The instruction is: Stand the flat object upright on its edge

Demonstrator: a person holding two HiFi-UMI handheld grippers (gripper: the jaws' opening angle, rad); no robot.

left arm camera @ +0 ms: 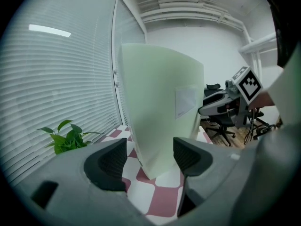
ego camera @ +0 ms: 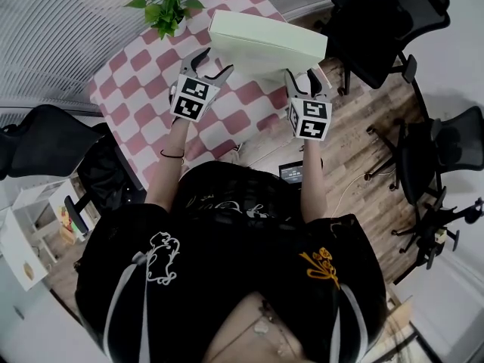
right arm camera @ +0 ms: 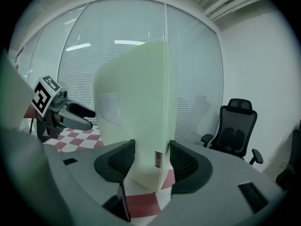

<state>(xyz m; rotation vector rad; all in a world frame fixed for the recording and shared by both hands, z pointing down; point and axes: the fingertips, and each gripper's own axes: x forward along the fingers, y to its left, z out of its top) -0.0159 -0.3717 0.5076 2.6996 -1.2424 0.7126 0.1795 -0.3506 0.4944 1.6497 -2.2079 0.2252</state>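
Pale-green box (right arm camera: 141, 102) pinched in right gripper (right arm camera: 149, 161) (left gripper (left arm camera: 149, 158) just short).

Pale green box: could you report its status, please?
Right gripper shut on pale green box. Left gripper open at its other end. Box upright on checkered table. Plant stands apart.

No print is legible; the small red label (right arm camera: 158, 160) on the pale box (right arm camera: 141, 107) is too blurred.

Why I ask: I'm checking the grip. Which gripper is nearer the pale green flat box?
Right. The right gripper has its fingers pressed on the pale green flat box; the left gripper sits just short of its other end, fingers apart, not touching.
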